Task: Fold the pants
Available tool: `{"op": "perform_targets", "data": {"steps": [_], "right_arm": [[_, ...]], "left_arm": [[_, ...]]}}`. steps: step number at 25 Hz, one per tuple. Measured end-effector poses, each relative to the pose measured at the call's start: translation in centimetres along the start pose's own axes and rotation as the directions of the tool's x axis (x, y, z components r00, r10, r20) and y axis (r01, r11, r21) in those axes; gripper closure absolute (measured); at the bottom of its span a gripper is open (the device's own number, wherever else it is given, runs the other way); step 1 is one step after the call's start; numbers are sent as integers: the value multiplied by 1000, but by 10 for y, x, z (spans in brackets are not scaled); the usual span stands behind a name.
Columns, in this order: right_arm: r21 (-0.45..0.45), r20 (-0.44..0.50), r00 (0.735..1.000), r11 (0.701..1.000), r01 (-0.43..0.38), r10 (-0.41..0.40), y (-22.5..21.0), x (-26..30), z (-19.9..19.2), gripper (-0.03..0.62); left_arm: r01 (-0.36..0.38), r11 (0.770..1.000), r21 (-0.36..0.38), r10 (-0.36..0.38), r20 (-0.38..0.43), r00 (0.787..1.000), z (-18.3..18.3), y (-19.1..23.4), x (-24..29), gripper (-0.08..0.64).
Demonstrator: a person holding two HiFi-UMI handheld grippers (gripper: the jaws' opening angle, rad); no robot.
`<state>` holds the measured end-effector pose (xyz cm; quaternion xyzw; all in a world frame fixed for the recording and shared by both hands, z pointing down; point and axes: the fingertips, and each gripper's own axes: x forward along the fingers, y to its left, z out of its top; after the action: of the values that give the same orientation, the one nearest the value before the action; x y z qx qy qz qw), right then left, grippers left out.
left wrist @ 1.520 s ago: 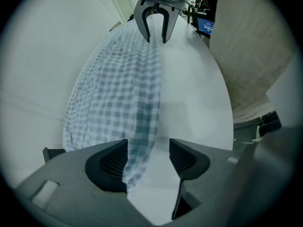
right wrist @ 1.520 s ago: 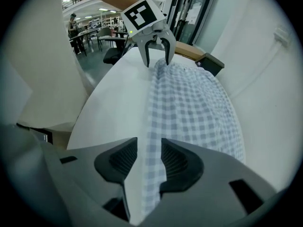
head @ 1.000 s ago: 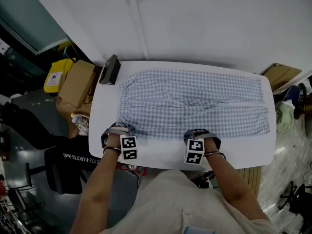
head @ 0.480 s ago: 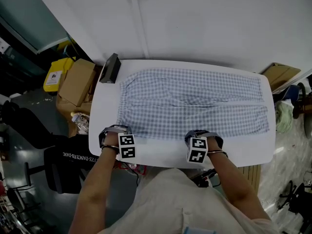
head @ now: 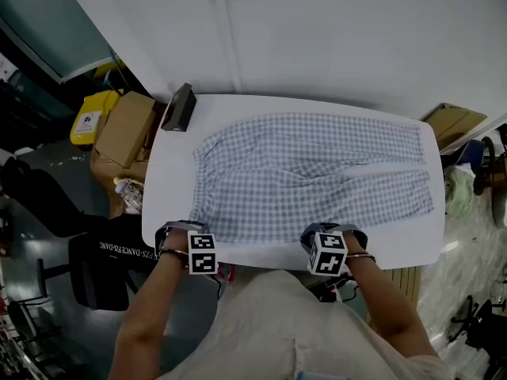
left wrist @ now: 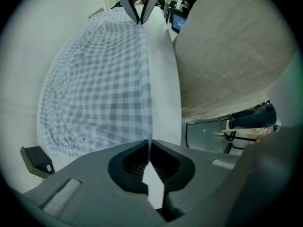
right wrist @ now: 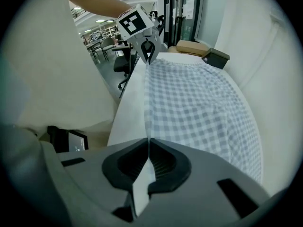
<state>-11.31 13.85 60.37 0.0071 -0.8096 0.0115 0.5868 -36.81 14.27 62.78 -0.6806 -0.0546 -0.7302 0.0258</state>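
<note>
Blue-and-white checked pants point(head: 309, 172) lie spread lengthwise on a white table point(head: 170, 180), waistband at the left. My left gripper point(head: 188, 231) is at the table's near edge, shut on the pants' near edge by the waist. In the left gripper view the cloth point(left wrist: 104, 79) runs as a thin fold into the closed left gripper point(left wrist: 148, 143). My right gripper point(head: 329, 233) is shut on the same near edge, further along the leg. The right gripper view shows the fabric point(right wrist: 199, 98) pinched in the right gripper point(right wrist: 148, 143), with the left gripper point(right wrist: 147, 51) ahead.
A small black box point(head: 179, 109) sits on the table's far left corner. A cardboard box point(head: 123, 129) and a yellow container point(head: 87, 121) stand on the floor to the left, with a black chair point(head: 95, 260) nearer. More cardboard point(head: 451, 121) leans at the right end.
Both grippers have moved toward the person, to the table's near edge. The pants' near edge has come along with them, and the cloth now lies closer to that edge.
</note>
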Motion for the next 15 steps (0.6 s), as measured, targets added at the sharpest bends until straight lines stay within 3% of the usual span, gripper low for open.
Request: {"op": "perform_targets", "data": {"steps": [4, 9, 11, 15], "right_arm": [[-1, 5, 996, 996, -86, 86, 32, -6, -2, 568], [-1, 14, 977, 977, -211, 211, 66, -16, -4, 569], [-1, 27, 977, 978, -210, 210, 63, -24, -5, 569], [34, 59, 991, 992, -120, 118, 17, -45, 0, 569]], "left_arm": [[109, 994, -10, -109, 5, 994, 5, -40, -4, 548], [267, 963, -42, -266, 36, 963, 14, -83, -18, 548], [275, 960, -61, -271, 64, 960, 19, -82, -27, 548], [188, 973, -137, -172, 121, 978, 17, -40, -49, 548]]}}
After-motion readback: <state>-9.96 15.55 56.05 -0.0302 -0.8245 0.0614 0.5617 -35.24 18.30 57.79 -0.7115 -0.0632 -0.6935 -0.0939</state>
